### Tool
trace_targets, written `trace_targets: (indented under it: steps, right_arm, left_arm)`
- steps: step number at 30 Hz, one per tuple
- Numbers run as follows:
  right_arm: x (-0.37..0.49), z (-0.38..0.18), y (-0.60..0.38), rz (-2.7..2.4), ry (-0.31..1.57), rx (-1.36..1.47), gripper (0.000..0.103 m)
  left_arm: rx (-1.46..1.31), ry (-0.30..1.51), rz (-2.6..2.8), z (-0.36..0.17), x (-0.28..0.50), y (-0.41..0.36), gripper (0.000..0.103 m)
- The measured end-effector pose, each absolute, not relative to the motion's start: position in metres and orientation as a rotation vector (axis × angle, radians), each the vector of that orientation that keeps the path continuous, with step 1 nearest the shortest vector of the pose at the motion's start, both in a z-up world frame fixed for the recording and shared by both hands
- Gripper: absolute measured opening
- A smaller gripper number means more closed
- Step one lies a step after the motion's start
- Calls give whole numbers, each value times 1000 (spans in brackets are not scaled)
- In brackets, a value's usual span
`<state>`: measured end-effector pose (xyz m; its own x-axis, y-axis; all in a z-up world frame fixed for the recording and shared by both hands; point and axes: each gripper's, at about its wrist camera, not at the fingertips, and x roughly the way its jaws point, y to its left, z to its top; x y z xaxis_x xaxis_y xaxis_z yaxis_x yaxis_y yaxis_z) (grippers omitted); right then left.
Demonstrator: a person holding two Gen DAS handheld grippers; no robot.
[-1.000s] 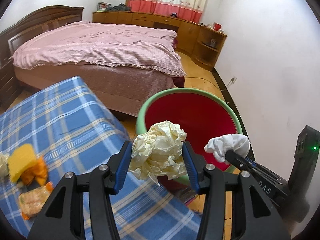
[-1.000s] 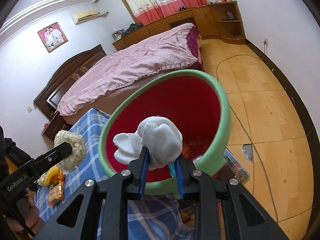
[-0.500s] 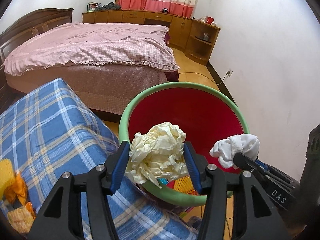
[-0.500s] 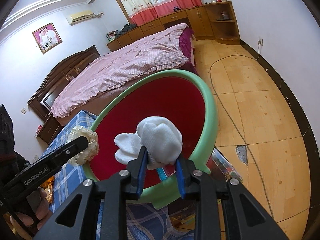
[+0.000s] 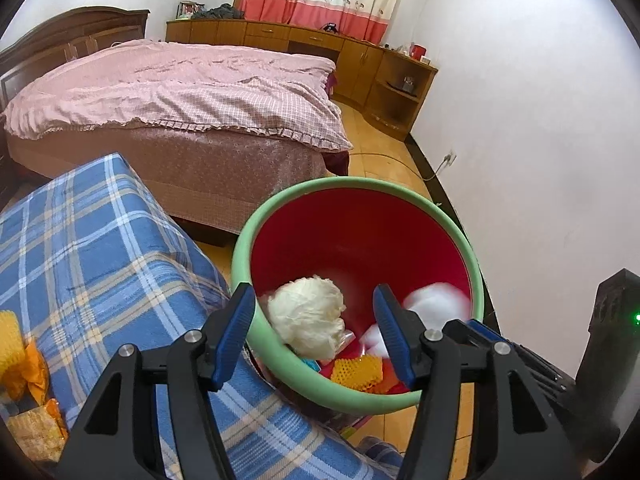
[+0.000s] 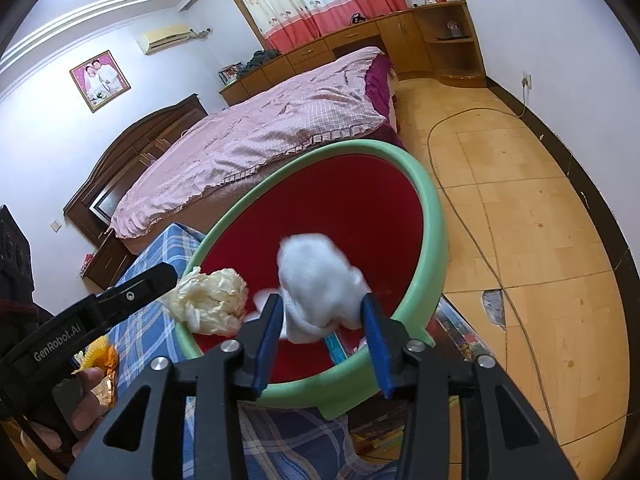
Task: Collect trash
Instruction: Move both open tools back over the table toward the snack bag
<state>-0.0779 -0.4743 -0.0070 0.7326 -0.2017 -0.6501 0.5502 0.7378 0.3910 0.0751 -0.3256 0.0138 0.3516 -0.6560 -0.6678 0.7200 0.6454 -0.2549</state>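
A bin with a green rim point(image 5: 352, 182) and a red inside stands on the floor beside the plaid-covered table. My left gripper point(image 5: 316, 334) hangs over its near edge with jaws opening. A cream crumpled paper ball point(image 5: 308, 320) is loose between them, clear of both pads. My right gripper point(image 6: 320, 342) is over the same bin point(image 6: 434, 216), its jaws opening too. A white tissue wad point(image 6: 320, 292) is blurred between its pads, slipping free. The wad point(image 5: 436, 308) shows as a blur in the left wrist view, and the cream ball point(image 6: 212, 300) shows in the right wrist view.
A blue plaid cloth point(image 5: 100, 248) covers the table left of the bin, with yellow-orange wrappers point(image 5: 16, 352) and a snack packet point(image 5: 36, 432) on it. Yellow netting point(image 5: 356, 372) lies inside the bin. A pink bed point(image 5: 180, 92), tiled floor point(image 6: 520, 220) and a floor cable point(image 6: 472, 216) lie beyond.
Both grippers have opened. The cream ball has come free of the left pads and sunk toward the bin. The white wad has slipped loose from the right pads and is blurred.
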Motion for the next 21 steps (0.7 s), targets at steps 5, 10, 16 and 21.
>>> trace_targets:
  steps: [5,10,16,21]
  right_arm:
    - [-79,-5,-470,-443,613,610,53]
    - [-80,-1,-467,-441,606,619,57]
    - [-80,7,-453,-413,593,616,62]
    - [-76,10,-438,-382,597,621,64]
  left_arm:
    - [72,827,-863,16,77,-315,61]
    - [63,829,-818,17,80,-297,61]
    - [64,843,-732,19,88,-269,61]
    - [36,838,-653,24,97,-234,61]
